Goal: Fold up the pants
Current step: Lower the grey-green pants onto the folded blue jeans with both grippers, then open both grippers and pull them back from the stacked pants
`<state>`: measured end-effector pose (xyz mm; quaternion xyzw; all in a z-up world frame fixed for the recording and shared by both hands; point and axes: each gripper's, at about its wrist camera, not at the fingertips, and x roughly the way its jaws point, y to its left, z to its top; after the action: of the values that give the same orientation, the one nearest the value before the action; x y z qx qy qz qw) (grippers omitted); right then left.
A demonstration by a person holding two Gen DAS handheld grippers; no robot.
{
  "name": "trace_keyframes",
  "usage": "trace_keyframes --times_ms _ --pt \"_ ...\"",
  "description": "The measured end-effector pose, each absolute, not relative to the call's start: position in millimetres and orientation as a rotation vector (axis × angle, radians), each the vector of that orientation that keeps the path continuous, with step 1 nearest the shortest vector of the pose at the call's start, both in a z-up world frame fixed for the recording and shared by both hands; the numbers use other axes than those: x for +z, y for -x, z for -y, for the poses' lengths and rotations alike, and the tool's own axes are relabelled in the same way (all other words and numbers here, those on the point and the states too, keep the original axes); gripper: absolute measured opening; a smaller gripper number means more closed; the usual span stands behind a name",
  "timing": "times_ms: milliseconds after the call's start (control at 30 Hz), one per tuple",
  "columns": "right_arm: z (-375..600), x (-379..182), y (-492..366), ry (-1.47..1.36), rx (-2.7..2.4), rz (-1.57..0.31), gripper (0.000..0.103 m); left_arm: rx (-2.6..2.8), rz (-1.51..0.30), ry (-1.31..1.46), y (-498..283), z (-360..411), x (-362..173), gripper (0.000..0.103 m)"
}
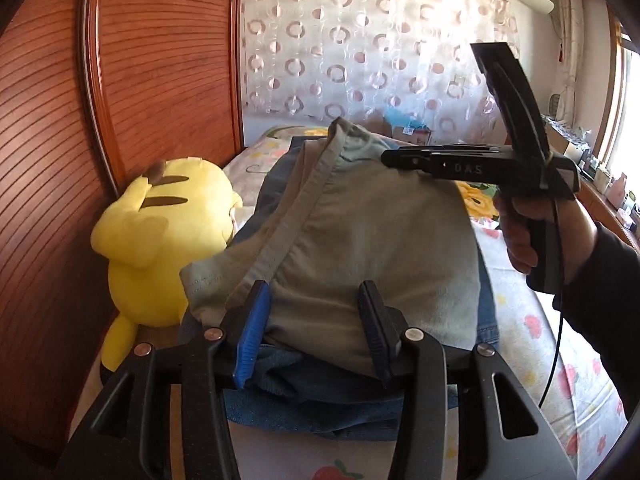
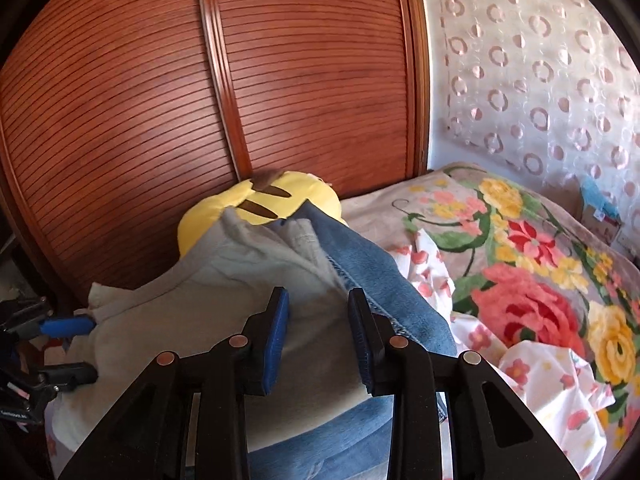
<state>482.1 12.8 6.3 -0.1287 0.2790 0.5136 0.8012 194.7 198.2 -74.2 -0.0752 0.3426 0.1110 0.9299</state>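
So the grey-green pants (image 1: 360,240) look pretty much folded already, sitting as a compact bundle on top of a stack of blue denim (image 1: 320,392), which itself is on the bed (image 1: 560,360) with the flowery sheet. The stack is just beside the yellow plush toy (image 1: 160,240), on the side away from the wooden headboard (image 1: 140,80). Judging from how it lies, the main folds are done and what's left is maybe tidying: one hem corner sticks out toward the plush and a seam edge runs up crooked, so it's not super crisp.

Tongs: the left gripper (image 1: 316,328) has its jaws spread apart, straddling the near edge of the pants without squeezing anything. Same story with the right gripper (image 2: 318,332), jaws parted over the grey cloth near where it meets the denim, not pinching. The fabric looks soft, a bit rumpled, matte cotton, puffed up in the middle.
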Motion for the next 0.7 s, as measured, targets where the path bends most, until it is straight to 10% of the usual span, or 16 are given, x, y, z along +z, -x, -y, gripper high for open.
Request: trace_keyframes --times_ms 600,700 --pt "23 22 -413 0.211 1.087 -0.532 0.032 0.224 -0.683 0.143 -176 -188 -57 0.051" --pt "32 23 -402 0.192 1.076 -0.538 0.032 0.231 -0.677 0.146 -168 -190 -55 0.077"
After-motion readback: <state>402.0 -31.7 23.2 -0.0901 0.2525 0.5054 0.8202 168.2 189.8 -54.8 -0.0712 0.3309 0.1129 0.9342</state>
